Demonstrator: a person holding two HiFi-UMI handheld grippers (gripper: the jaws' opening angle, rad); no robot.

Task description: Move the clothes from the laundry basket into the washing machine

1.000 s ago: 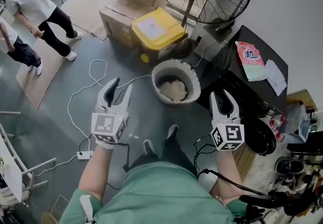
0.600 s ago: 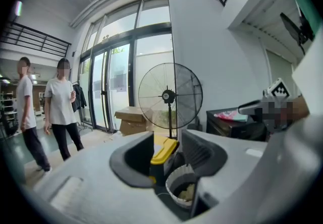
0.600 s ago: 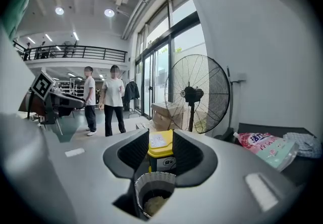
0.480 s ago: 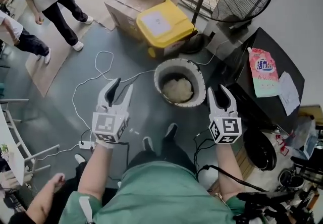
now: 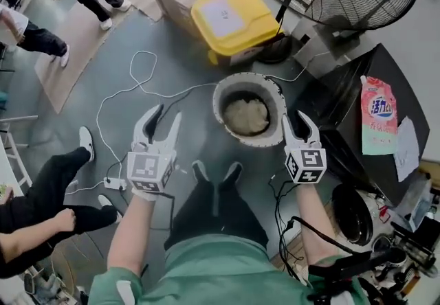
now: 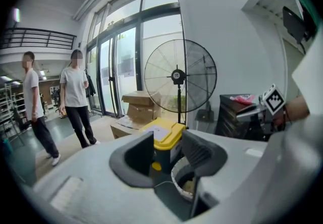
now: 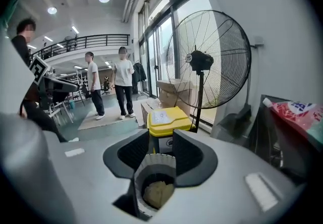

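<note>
Both sets apart and empty: left tongs over the floor left of the laundry basket, right tongs just beside its rim. Basket upright, mouth up, axis vertical. Pale clothes lie bunched at its bottom, with no long axis I can read. Plan: enter straight down through the mouth, clear of the rim, and pinch a raised fold, not the wall
</note>
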